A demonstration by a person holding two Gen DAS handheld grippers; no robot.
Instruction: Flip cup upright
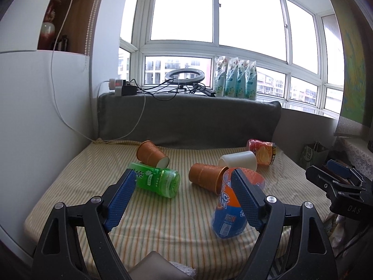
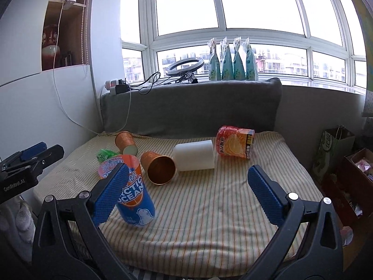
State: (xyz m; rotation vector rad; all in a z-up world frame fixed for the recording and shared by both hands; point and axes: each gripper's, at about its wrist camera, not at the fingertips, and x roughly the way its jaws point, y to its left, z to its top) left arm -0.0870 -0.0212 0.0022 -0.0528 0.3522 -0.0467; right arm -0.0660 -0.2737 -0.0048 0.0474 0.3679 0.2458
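Several cups lie on a striped cushion (image 1: 167, 217). A blue-and-orange "Arctic Ocean" cup (image 1: 229, 206) stands tilted near the front, also in the right wrist view (image 2: 135, 198). Two copper cups lie on their sides, one in the middle (image 1: 206, 179) (image 2: 159, 170) and one at the back (image 1: 151, 154) (image 2: 126, 142). A white cup (image 1: 240, 161) (image 2: 194, 155), a green cup (image 1: 158, 180) (image 2: 105, 155) and a red-orange cup (image 1: 262, 151) (image 2: 235, 145) also lie on their sides. My left gripper (image 1: 184, 200) is open, its right finger (image 1: 247, 200) in front of the blue cup. My right gripper (image 2: 188, 196) is open and empty.
A grey back cushion (image 1: 186, 119) stands behind the striped cushion. The windowsill holds a ring light (image 1: 184, 74), cables, a power strip (image 1: 121, 86) and several refill pouches (image 1: 235, 79). A white wall is at the left. Bags and boxes (image 2: 335, 154) stand at the right.
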